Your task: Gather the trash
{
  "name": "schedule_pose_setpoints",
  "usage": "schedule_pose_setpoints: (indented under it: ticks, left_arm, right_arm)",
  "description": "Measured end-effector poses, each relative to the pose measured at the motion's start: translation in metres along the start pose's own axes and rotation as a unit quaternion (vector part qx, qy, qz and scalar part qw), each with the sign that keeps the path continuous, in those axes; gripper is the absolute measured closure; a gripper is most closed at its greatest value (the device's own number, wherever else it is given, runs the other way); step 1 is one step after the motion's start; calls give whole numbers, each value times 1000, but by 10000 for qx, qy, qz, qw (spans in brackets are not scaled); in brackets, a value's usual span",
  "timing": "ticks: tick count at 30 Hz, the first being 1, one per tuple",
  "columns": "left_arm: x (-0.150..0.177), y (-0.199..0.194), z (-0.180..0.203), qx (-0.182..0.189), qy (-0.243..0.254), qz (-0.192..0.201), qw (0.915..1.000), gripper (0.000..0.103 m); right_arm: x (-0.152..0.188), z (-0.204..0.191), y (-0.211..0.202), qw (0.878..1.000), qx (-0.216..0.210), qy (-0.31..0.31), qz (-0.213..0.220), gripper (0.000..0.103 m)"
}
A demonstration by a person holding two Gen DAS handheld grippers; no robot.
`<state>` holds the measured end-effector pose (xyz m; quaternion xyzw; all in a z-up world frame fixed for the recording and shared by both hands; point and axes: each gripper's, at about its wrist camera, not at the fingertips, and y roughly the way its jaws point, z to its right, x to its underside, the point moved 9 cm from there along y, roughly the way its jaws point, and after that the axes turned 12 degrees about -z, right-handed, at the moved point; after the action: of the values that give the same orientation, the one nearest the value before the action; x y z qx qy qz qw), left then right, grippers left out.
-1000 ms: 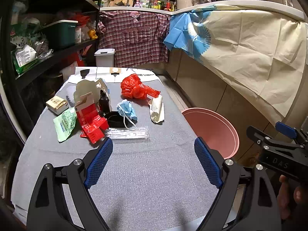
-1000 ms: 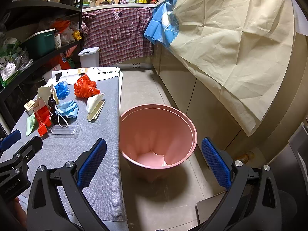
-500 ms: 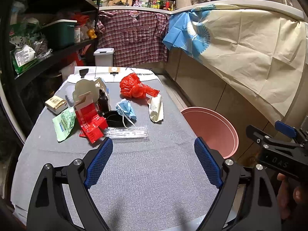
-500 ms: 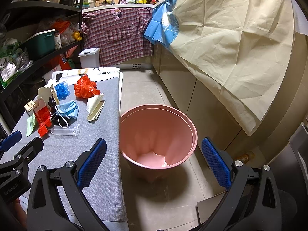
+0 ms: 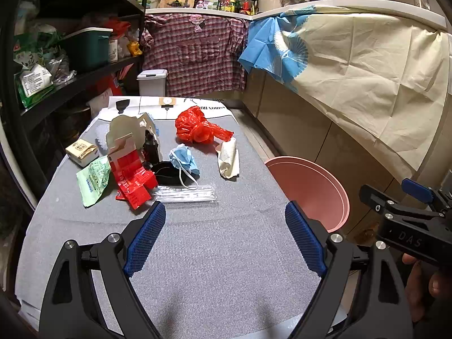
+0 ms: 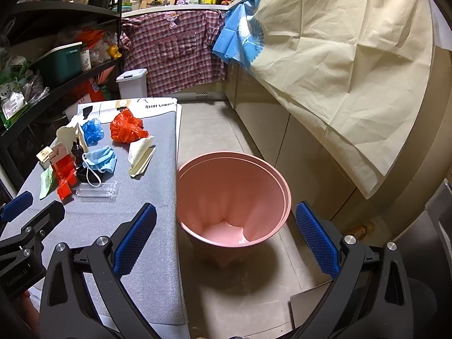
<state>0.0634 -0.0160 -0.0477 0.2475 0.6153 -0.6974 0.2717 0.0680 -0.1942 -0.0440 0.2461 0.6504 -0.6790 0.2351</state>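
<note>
Trash lies on the grey table (image 5: pixel 214 254): a red plastic bag (image 5: pixel 197 128), a blue face mask (image 5: pixel 183 159), a cream crumpled paper (image 5: pixel 229 158), a clear plastic sleeve (image 5: pixel 186 193), a red carton (image 5: pixel 131 178), a green packet (image 5: pixel 94 179) and a small box (image 5: pixel 82 148). My left gripper (image 5: pixel 224 240) is open and empty over the near table, short of the sleeve. My right gripper (image 6: pixel 226 240) is open and empty above the pink bin (image 6: pixel 233 197), which stands on the floor right of the table. The mask (image 6: pixel 103 162) and red bag (image 6: pixel 127 130) also show in the right wrist view.
Dark shelves (image 5: pixel 70 65) with packets and a green box line the left side. A white pedal bin (image 5: pixel 151 83) and a hanging plaid shirt (image 5: pixel 195 56) are at the far end. A counter draped in cream cloth (image 5: pixel 353 79) runs along the right.
</note>
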Motion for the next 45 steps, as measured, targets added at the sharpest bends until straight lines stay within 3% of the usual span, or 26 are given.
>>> schedule_pose_setpoints:
  ticks: [12,18,23,29,38,45]
  left_arm:
    - [-2,5,-20,-68,-182,-50,9998,24]
    - [-6,6,-43,-325,-343,34,9989,32]
    - [-10,12,-64,-490,-512,-16,9975,46]
    - [-19,23,-95,-700,-754,-12,9947,60]
    - [-43,51,-155,-1073,-1108,10,9880,65]
    - [-53,77,-174,-1152,-1168,-67,9864,65]
  right_arm:
    - [-3,-10,10,10000,-63,-57,-47,21]
    - [-8,-32,19,9993,-322,-163,-54,34]
    - [-18,-61,18,9967,-739,-336,45,49]
    - [-36,-98,19,9930,-992,-602,220,59]
    - [-74,-131,71,9912,-1212,-528,-22,61]
    - [-86,-145,122,9899,-1322,-420,-307,59]
